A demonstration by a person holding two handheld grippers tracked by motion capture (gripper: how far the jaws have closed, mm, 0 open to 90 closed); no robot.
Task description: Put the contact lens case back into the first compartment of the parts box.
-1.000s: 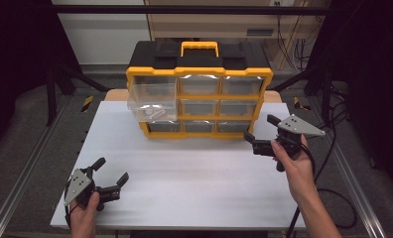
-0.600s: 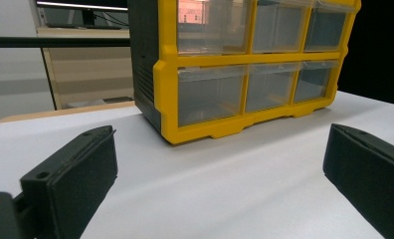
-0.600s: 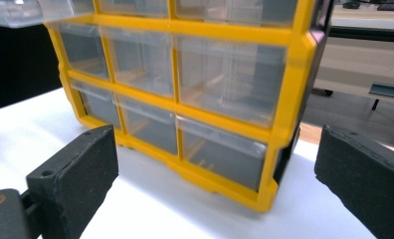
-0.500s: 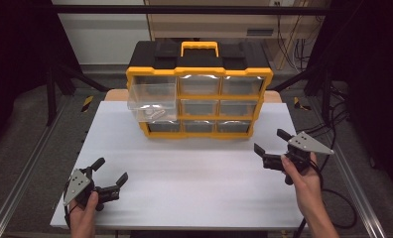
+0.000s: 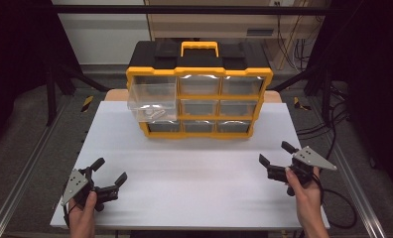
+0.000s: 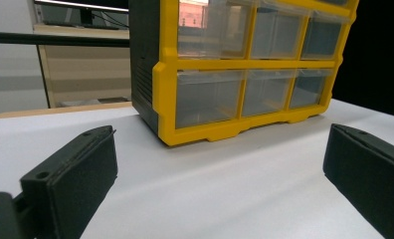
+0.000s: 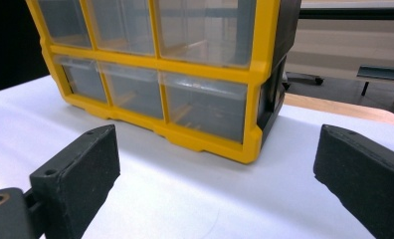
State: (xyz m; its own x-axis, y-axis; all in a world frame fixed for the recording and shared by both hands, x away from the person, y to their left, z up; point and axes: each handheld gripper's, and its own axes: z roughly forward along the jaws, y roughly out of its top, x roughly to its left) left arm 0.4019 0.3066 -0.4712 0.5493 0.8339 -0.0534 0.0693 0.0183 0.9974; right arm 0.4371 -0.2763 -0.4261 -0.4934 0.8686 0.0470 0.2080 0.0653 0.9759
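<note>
White table (image 5: pixel 194 188): rectangular top, the largest item, bearing everything listed below.

Yellow-and-black organiser (image 5: pixel 199 96): stands upright at the far middle of the table, yellow handle (image 5: pixel 199 47) on top, three rows of three clear drawers facing the person. In the left gripper view its front shows at (image 6: pixel 245 74); in the right gripper view at (image 7: pixel 170 64).

Clear drawer (image 5: pixel 152 101): top-left compartment of the organiser, pulled well out toward the person, overhanging the table. Small pale items (image 5: pixel 152 114) lie on its floor; what they are cannot be told.

Right gripper (image 5: pixel 278 157): held in the person's right hand (image 5: pixel 303 191) near the table's right edge, well apart from the organiser, pointing left and away. Jaws spread wide, nothing between them.

Left gripper (image 5: pixel 109 172): held in the person's left hand (image 5: pixel 83 213) at the near-left corner of the table, well apart from the organiser and the drawer. Jaws spread wide, nothing between them.
</note>
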